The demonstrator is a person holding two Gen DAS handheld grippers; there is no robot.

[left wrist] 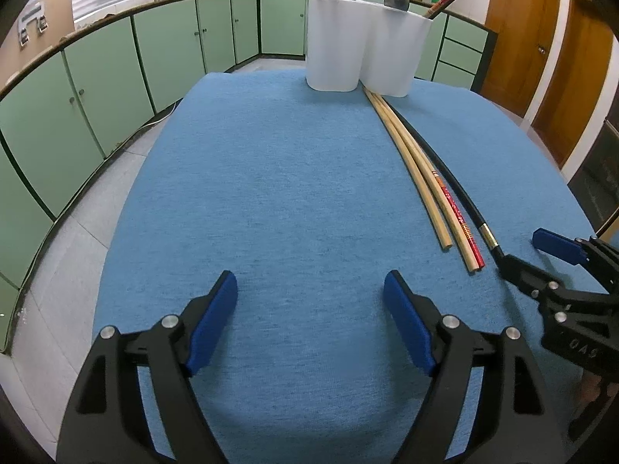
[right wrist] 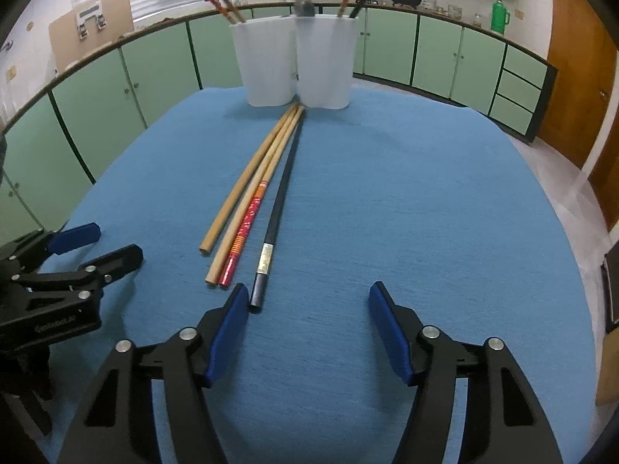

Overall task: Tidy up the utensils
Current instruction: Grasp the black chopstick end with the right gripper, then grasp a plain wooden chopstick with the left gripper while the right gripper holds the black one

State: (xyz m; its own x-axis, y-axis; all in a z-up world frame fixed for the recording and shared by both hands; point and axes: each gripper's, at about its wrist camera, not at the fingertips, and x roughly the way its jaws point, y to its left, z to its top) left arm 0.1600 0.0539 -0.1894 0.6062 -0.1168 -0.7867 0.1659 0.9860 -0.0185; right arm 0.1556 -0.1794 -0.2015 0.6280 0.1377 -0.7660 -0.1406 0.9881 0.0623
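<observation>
Right wrist view shows the right gripper [right wrist: 307, 301] fingers open, empty, the black chopstick [right wrist: 277, 208] on the desk [right wrist: 425, 201] touching its left finger: I'd centre it between both before closing.

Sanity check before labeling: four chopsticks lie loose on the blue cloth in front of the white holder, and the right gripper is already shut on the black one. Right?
Not quite. The right gripper is open; the black chopstick lies just inside its left pad, ungripped, per the right wrist view. Four chopsticks on the blue cloth before the white holder is correct.
</observation>
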